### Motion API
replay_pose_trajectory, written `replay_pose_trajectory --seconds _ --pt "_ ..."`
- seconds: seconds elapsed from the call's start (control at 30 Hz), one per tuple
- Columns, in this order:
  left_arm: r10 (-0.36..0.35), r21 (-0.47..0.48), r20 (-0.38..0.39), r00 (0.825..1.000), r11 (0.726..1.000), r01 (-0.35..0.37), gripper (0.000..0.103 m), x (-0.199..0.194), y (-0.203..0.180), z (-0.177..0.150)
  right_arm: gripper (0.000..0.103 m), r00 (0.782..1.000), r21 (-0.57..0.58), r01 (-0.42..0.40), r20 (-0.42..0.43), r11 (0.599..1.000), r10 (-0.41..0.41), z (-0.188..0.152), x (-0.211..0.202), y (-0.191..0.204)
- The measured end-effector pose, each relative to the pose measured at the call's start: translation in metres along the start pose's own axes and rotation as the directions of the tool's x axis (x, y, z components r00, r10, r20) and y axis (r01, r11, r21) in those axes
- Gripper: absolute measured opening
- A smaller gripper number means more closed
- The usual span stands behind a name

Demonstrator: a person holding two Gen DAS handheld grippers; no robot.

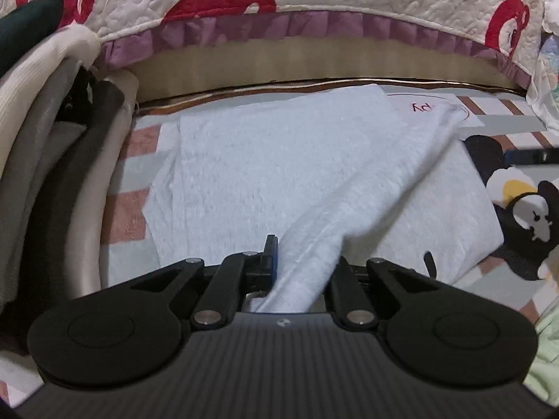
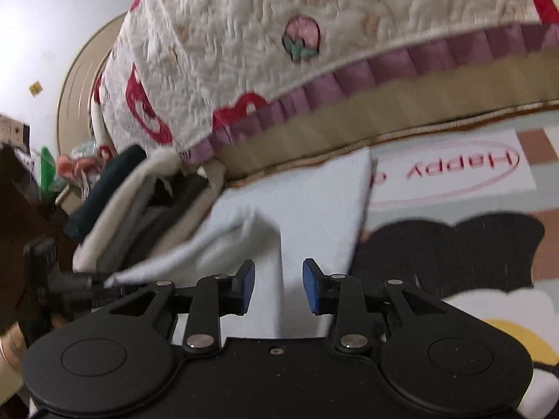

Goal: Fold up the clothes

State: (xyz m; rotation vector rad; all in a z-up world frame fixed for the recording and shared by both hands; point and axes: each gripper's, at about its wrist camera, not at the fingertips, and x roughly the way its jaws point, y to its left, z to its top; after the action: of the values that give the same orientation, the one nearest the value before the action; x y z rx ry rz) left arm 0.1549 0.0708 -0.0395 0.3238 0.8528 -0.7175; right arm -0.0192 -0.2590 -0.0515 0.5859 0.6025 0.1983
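Note:
A pale blue towel (image 1: 265, 174) lies spread on the patterned floor mat below the bed. My left gripper (image 1: 304, 262) is shut on a gathered edge of the towel and lifts it, so a ridge of cloth runs up to the far right corner. In the right wrist view the same towel (image 2: 314, 202) lies under my right gripper (image 2: 278, 284), which is open and empty just above it. The left gripper (image 2: 70, 286) shows at the left of that view, holding a towel corner.
A pile of folded clothes (image 1: 45, 160) in cream, grey and dark tones stands to the left of the towel. The bed with a quilted strawberry cover (image 1: 279, 3) rises behind. The mat (image 2: 454, 244) has a black cartoon figure on the right.

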Motion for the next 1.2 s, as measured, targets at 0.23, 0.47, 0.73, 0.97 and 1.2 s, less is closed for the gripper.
replay_pose_trajectory --seconds 0.23,0.47,0.73,0.97,1.2 --pt "-0.036 0.0 0.015 0.999 0.999 0.036 0.007 -0.002 0.001 -0.002 0.054 0.997 -0.085 -0.05 -0.056 0.995 0.046 -0.007 0.028 0.0" --pt "-0.075 -0.01 0.025 0.997 0.997 0.075 0.007 -0.009 0.007 -0.002 0.061 0.992 -0.163 -0.054 -0.123 0.985 0.034 0.015 0.085 -0.016" --pt "-0.141 -0.025 0.054 0.989 0.989 0.143 0.009 -0.021 0.017 -0.008 0.01 0.947 0.11 -0.312 -0.04 0.944 0.318 0.03 0.115 -0.051" --pt "-0.151 0.056 0.01 0.989 0.987 0.15 0.038 -0.031 0.011 -0.039 0.006 0.936 -0.082 -0.336 0.081 0.938 0.342 0.025 0.05 -0.007" --pt "-0.026 0.098 -0.003 1.0 0.995 0.027 0.018 -0.016 0.006 -0.054 0.006 0.961 -0.179 -0.255 0.057 0.95 0.269 0.03 0.041 0.011"
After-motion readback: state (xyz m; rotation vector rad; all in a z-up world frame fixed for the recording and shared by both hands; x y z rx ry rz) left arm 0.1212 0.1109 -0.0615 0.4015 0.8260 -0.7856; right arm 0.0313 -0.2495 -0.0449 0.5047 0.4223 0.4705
